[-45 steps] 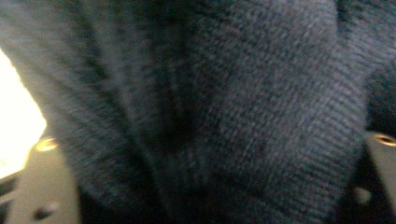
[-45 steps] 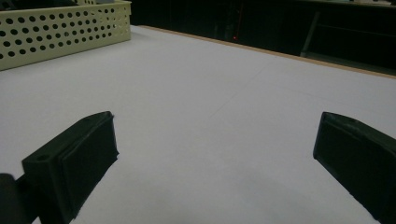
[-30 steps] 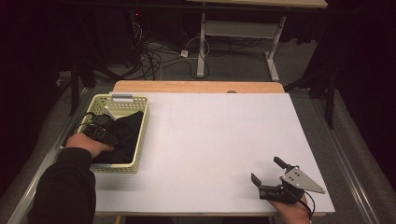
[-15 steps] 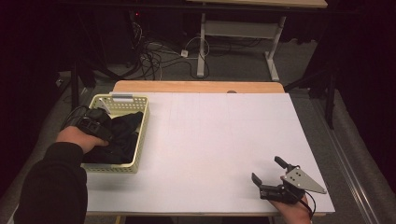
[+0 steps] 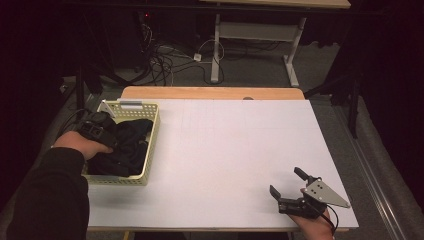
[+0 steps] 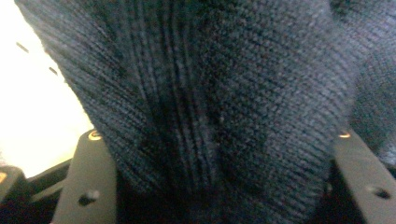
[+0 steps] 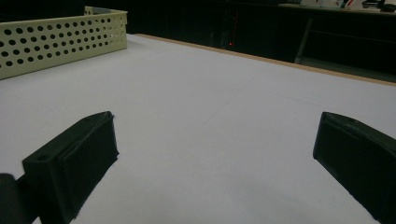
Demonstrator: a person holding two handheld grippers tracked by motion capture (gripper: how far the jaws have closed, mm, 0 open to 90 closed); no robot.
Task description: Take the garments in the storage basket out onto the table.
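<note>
**A:** What does the left claw (image 5: 107, 131) have hold of?

**B:** A dark knitted garment (image 6: 210, 107). In the left gripper view the ribbed cloth is bunched between the two jaws, which stand about half apart and are packed tight by the fold. The garment lies in the pale perforated basket (image 5: 150, 150) at the left edge of the surface (image 5: 225, 150), and the claw sits over the basket's left wall with the cloth gathered under it.

**B:** The right claw (image 5: 290, 187) rests near the front right corner of the surface, jaws wide apart, nothing between them.

**A:** What could go wrong from here?

**B:** Three risks, each a judgement. First, the grip takes one thick fold, not the whole garment; a knit is heavy and stretchy, so the hanging rest may drag the fold out of the jaws during a lift. Second, the basket is light; cloth catching on its rim or in its holes could tip it or pull it along the surface, perhaps over the left edge. Third, how many pieces make up the dark heap cannot be told, so a second one may ride up tangled with the first and drop beside the basket.

**A:** And the far claw?

**B:** It is well apart from the basket, so it cannot steady it quickly.
</note>
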